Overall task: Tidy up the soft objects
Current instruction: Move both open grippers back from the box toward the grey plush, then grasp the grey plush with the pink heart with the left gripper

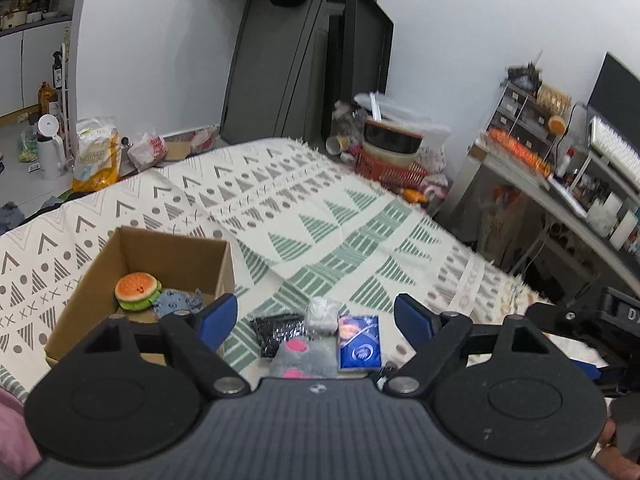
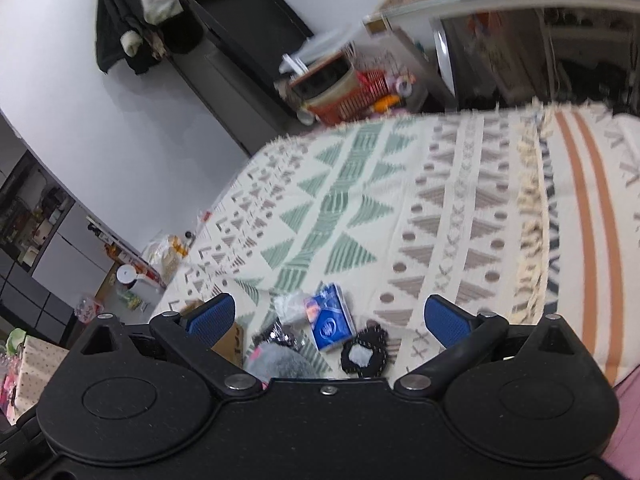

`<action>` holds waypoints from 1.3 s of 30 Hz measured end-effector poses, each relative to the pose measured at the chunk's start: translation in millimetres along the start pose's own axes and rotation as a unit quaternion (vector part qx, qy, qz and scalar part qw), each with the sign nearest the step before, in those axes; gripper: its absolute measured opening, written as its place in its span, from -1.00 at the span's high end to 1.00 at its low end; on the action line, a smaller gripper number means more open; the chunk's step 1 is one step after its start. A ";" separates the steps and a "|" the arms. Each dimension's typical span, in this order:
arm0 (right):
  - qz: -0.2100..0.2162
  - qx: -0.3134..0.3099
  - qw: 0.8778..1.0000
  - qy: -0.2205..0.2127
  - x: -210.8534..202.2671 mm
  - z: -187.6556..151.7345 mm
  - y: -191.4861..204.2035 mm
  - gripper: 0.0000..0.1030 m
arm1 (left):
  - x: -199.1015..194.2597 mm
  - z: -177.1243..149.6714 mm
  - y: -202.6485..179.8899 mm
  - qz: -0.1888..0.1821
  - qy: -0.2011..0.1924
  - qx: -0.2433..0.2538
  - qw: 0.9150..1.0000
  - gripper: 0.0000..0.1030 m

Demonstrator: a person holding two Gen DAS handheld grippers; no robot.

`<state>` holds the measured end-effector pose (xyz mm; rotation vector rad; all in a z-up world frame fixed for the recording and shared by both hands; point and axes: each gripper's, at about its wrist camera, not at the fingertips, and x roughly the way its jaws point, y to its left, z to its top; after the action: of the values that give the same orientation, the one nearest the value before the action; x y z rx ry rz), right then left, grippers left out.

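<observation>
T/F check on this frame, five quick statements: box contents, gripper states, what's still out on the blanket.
1. The burger plush lies inside the cardboard box. True.
2. The left gripper is shut on an item. False: its jaws are spread wide with nothing between them.
3. The blue packet lies on the patterned blanket, outside the box. True.
4. The right gripper holds the blue packet. False: it is open and empty above the pile.
5. The box holds only the burger plush. False: a blue-grey fabric piece lies beside it.
</observation>
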<state>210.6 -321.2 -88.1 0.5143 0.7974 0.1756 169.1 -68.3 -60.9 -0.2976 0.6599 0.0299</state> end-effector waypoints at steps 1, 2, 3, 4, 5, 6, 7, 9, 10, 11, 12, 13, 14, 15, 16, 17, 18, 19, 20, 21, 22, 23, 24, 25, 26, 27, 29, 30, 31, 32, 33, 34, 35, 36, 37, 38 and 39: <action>0.000 0.003 1.000 0.008 5.7 -1.7 -2.0 -0.96 | 4.5 -2.3 -0.3 0.002 0.005 0.001 1.000 -0.65; 0.001 0.005 1.000 0.014 9.8 -2.5 -3.7 -0.96 | 9.3 -4.5 -0.2 0.005 0.011 0.000 1.000 -0.65; 0.002 0.006 1.000 0.017 12.7 -2.9 -5.5 -0.96 | 13.8 -6.4 0.1 0.006 0.016 0.000 1.000 -0.65; 0.003 0.009 1.000 0.019 15.8 -3.4 -7.3 -0.96 | 18.7 -8.8 0.6 0.008 0.022 0.000 1.000 -0.65; 0.001 0.013 1.000 0.021 18.7 -3.9 -9.2 -0.96 | 23.9 -11.0 0.5 0.010 0.027 0.000 1.000 -0.65; 0.000 0.015 1.000 0.025 21.8 -4.1 -10.1 -0.96 | 28.3 -13.1 0.5 0.012 0.032 0.001 0.999 -0.65; 0.001 0.016 0.999 0.032 26.0 -5.2 -10.4 -0.96 | 32.4 -14.9 0.1 0.013 0.036 0.002 0.999 -0.65; 0.004 0.018 0.999 0.041 33.5 -6.5 -11.5 -0.95 | 39.8 -18.5 -0.7 0.014 0.042 0.003 0.999 -0.65; 0.006 0.022 0.999 0.045 36.8 -7.5 -12.3 -0.95 | 43.9 -20.3 -1.9 0.015 0.045 0.004 0.999 -0.64; 0.011 0.028 0.998 0.051 40.8 -8.7 -13.7 -0.94 | 47.5 -21.7 -3.2 0.015 0.048 0.004 0.999 -0.63; 0.013 0.034 0.998 0.058 44.6 -9.7 -15.2 -0.91 | 51.2 -23.0 -4.3 0.014 0.051 0.006 0.999 -0.63; 0.015 0.038 0.997 0.063 48.1 -10.6 -16.9 -0.85 | 55.1 -24.0 -6.0 0.014 0.055 0.009 0.998 -0.61; 0.017 0.042 0.997 0.070 52.0 -12.2 -18.7 -0.83 | 59.0 -25.4 -7.6 0.017 0.057 0.012 0.998 -0.60; 0.017 0.042 0.996 0.074 55.4 -13.3 -19.7 -0.82 | 62.1 -26.7 -8.6 0.020 0.058 0.013 0.998 -0.60; 0.014 0.040 0.996 0.078 58.3 -14.4 -20.2 -0.82 | 64.8 -27.6 -9.2 0.022 0.058 0.014 0.998 -0.60; 0.010 0.038 0.996 0.082 61.6 -15.6 -21.3 -0.79 | 67.9 -28.8 -9.0 0.024 0.060 0.012 0.998 -0.58; 0.008 0.038 0.996 0.086 64.3 -16.0 -22.2 -0.78 | 70.7 -30.2 -9.1 0.025 0.063 0.011 0.998 -0.55; 0.007 0.039 0.995 0.089 66.6 -16.8 -24.0 -0.75 | 74.1 -31.9 -9.2 0.026 0.067 0.011 0.997 -0.48; 0.008 0.042 0.995 0.094 69.7 -17.5 -25.8 -0.72 | 77.3 -33.7 -9.7 0.027 0.072 0.011 0.997 -0.41; 0.011 0.045 0.994 0.099 72.6 -17.9 -27.4 -0.71 | 80.2 -35.5 -9.5 0.029 0.075 0.012 0.997 -0.37; 0.013 0.048 0.993 0.105 75.5 -18.6 -29.1 -0.69 | 82.8 -37.0 -8.6 0.031 0.077 0.012 0.996 -0.27; 0.015 0.051 0.993 0.109 79.5 -18.4 -29.7 -0.68 | 85.9 -38.8 -7.5 0.034 0.080 0.012 0.996 -0.17; 0.015 0.052 0.992 0.113 81.9 -19.1 -30.8 -0.67 | 88.7 -40.3 -6.2 0.037 0.083 0.012 0.996 -0.12; 0.014 0.053 0.992 0.116 83.8 -19.9 -31.4 -0.67 | 91.9 -42.3 -4.5 0.042 0.086 0.012 0.995 -0.01; 0.014 0.052 0.991 0.118 85.2 -20.1 -32.0 -0.67 | 95.0 -44.0 -3.2 0.046 0.089 0.013 0.995 0.12; 0.013 0.051 0.991 0.120 86.4 -20.4 -32.2 -0.67 | 98.5 -45.8 -2.0 0.050 0.094 0.015 0.994 0.19; 0.016 0.051 0.991 0.124 88.6 -20.5 -32.9 -0.67 | 104.6 -49.1 0.8 0.051 0.100 0.016 0.994 0.30; 0.017 0.051 0.991 0.125 89.6 -20.5 -33.4 -0.67 | 105.4 -50.0 0.8 0.053 0.097 0.018 0.994 0.30; 0.017 0.051 0.990 0.127 90.8 -20.4 -34.1 -0.67 | 106.4 -50.5 -0.2 0.056 0.094 0.023 0.994 0.30; 0.016 0.051 0.990 0.129 91.9 -20.7 -34.9 -0.67 | 107.6 -50.4 -1.2 0.058 0.093 0.025 0.994 0.30; 0.016 0.051 0.990 0.132 93.3 -21.3 -35.6 -0.67 | 109.3 -50.3 -1.8 0.055 0.095 0.024 0.994 0.30; 0.017 0.052 0.989 0.134 94.6 -21.3 -36.3 -0.67 | 111.5 -50.4 -2.7 0.049 0.101 0.022 0.993 0.30; 0.017 0.052 0.989 0.136 95.9 -21.7 -36.9 -0.67 | 113.8 -50.2 -3.8 0.040 0.109 0.019 0.993 0.29; 0.016 0.053 0.989 0.138 97.0 -21.9 -37.4 -0.67 | 114.5 -50.4 -5.4 0.036 0.112 0.017 0.993 0.29; 0.016 0.053 0.989 0.139 97.9 -22.0 -37.7 -0.67 | 114.4 -50.5 -7.6 0.035 0.112 0.018 0.993 0.29; 0.016 0.054 0.989 0.139 98.4 -22.0 -38.4 -0.67 | 113.2 -50.9 -10.6 0.029 0.111 0.020 0.993 0.28; 0.016 0.055 0.989 0.139 98.8 -21.9 -38.8 -0.67 | 112.4 -52.0 -13.2 0.019 0.111 0.020 0.993 0.28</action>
<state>261.6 -313.0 -183.4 0.6155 1.0767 0.2371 228.5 -103.1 -164.8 -0.2524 0.8861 0.0195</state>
